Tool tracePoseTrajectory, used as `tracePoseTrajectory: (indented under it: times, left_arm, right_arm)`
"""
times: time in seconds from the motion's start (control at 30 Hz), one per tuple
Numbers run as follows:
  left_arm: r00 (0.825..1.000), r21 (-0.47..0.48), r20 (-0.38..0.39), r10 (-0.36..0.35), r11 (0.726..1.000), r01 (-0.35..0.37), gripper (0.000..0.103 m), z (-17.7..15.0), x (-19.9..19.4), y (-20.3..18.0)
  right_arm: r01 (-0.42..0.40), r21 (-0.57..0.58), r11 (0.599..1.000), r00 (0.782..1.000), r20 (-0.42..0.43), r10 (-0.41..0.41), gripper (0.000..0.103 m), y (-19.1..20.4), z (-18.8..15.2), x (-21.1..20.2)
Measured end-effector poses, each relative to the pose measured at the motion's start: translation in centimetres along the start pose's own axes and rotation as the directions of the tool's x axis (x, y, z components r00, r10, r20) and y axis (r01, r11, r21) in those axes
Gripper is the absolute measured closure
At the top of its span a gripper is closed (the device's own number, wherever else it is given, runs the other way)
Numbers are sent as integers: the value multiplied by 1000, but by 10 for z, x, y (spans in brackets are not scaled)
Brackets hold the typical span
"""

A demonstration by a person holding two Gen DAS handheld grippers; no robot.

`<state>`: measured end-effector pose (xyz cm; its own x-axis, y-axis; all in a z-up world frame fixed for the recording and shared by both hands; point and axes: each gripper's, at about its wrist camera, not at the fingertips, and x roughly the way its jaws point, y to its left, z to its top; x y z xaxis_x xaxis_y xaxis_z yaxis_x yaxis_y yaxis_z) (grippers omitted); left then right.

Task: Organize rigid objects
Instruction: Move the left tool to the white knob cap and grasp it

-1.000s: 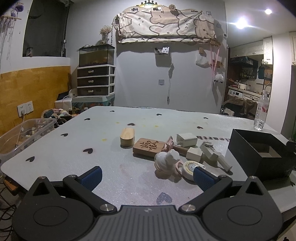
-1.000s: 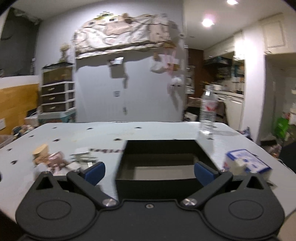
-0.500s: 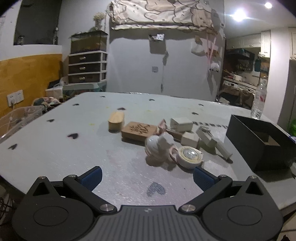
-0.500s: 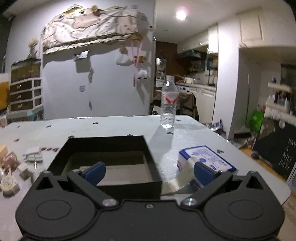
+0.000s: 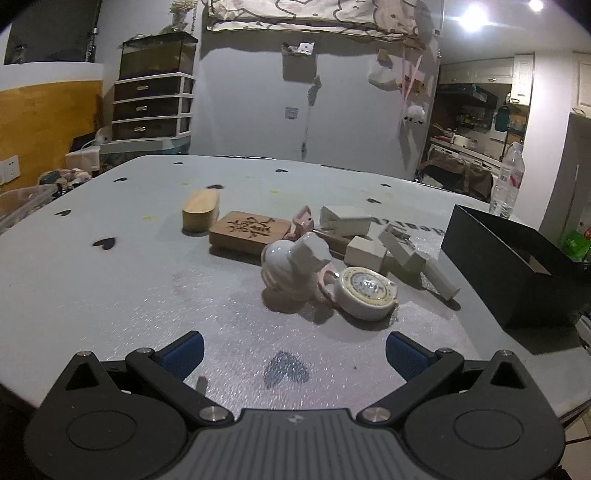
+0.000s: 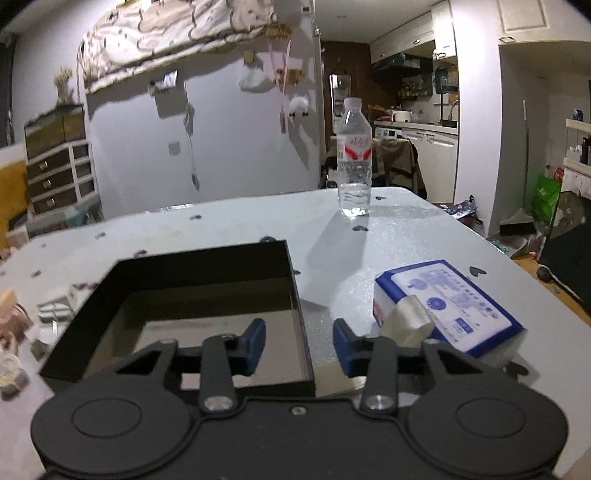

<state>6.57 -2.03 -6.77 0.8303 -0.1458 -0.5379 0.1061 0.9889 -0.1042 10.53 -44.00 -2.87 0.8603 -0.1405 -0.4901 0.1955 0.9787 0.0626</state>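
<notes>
A grey wall (image 5: 251, 110) backs a drawer unit (image 5: 153, 107), with a lit kitchen (image 6: 413, 122) beyond under ceiling spotlights (image 5: 474, 22).

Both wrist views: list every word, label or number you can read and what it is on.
None can be read in full.
Wooden block: one carved Chinese character, too ornate to read.
Table: dark printed letters by the black box, half hidden, unreadable.
Water bottle: red label, blurred.
Blue and white pack: print too small.
Round tape measure: dial markings too small.

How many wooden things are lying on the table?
2: a small oval wooden box at the pile's left end, and a carved wooden block beside it. Others may hide in the pile.
</notes>
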Motion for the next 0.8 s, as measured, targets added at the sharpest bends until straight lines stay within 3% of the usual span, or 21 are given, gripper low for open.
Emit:
tracePoseTrajectory:
  times: [0.17, 0.23, 0.3, 0.67, 0.8]
  left_arm:
    - [1000, -17, 15, -14, 1000, 14, 2, 8, 10, 6]
    - [1000, -34, 15, -20, 999, 20, 8, 13, 16, 9]
    - [1000, -51, 8, -26, 998, 27, 14, 17, 23, 11]
    - [999, -59, 38, -24, 998, 26, 19, 39, 52, 6]
    - [1000, -100, 19, -19, 995, 21, 40, 44, 63, 9]
  right_arm:
    - [6, -25, 1000, 1000, -21, -6, 82, 5, 2, 15]
    - [20, -30, 999, 1000, -24, -20, 84, 5, 2, 16]
    - [40, -32, 999, 999, -28, -41, 95, 3, 3, 18]
    - [23, -34, 999, 999, -34, -24, 95, 0, 2, 20]
    - [22, -31, 999, 999, -37, -23, 95, 0, 3, 21]
